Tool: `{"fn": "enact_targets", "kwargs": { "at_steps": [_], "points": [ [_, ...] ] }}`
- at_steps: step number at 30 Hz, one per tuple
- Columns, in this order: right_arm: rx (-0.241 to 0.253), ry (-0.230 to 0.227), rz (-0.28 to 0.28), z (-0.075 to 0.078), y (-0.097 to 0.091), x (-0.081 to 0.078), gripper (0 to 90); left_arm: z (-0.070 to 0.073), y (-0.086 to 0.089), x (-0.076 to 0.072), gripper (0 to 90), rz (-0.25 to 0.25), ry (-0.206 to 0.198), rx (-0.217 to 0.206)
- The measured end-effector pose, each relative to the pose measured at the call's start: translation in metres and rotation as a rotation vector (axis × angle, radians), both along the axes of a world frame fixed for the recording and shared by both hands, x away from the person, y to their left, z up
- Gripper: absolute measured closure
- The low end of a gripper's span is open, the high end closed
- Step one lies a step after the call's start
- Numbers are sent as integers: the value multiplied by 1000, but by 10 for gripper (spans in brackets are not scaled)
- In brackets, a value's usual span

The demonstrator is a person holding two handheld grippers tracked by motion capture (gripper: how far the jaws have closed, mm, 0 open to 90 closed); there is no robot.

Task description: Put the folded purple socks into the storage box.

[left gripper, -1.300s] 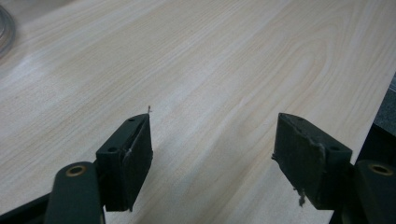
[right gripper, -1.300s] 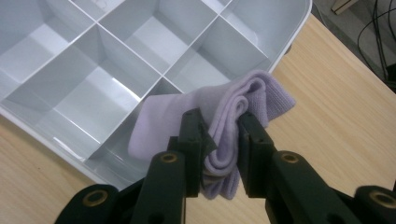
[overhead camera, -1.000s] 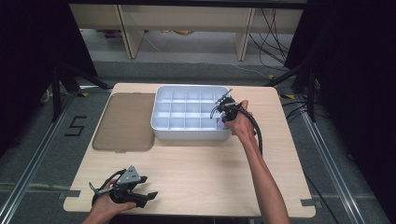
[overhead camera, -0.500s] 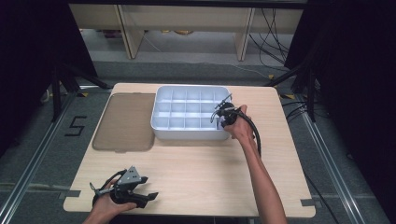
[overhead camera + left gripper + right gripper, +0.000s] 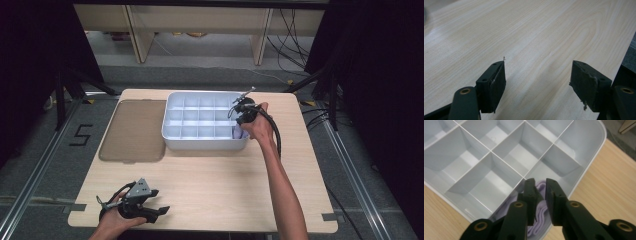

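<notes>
The right gripper (image 5: 540, 195), jaws now narrow with nothing between, is lifting off the lilac cloth (image 5: 539, 211) left in the divided tray's (image 5: 172, 137) near-right compartment; placement looks done; left gripper (image 5: 537, 85) is idling wide over the tabletop (image 5: 215, 180).

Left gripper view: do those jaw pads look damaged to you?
Yes. The left gripper's pads look chipped and ragged along their edges, with frayed bits hanging off. It is open above the bare table.
</notes>
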State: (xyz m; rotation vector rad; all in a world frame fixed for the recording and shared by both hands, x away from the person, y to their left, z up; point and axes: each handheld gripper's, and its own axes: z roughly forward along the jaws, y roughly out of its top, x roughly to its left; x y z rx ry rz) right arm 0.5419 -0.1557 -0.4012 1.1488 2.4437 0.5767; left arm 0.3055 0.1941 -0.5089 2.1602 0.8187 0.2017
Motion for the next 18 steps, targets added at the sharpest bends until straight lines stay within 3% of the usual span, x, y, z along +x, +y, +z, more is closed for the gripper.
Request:
{"fn": "enact_targets", "kwargs": {
  "at_steps": [3,4,6,8,10,14,18],
  "points": [
    [-24,39,22,-13,5,4,850,0,1,1,283,-18,7,13],
    [-40,72,17,-22,6,6,866,0,1,1,285,-12,6,13],
    [-51,92,30,-26,5,7,869,-1,0,0,286,4,12,11],
    [-42,121,34,-34,5,10,872,-1,0,0,286,-3,5,6],
    [-43,136,33,-36,6,11,872,-1,-2,-1,286,9,8,-20],
    [-56,175,39,-48,10,14,875,-2,-3,-1,287,9,7,-14],
    [-37,185,37,-49,7,17,874,-1,-1,-1,289,-4,16,10]
  ]
}}
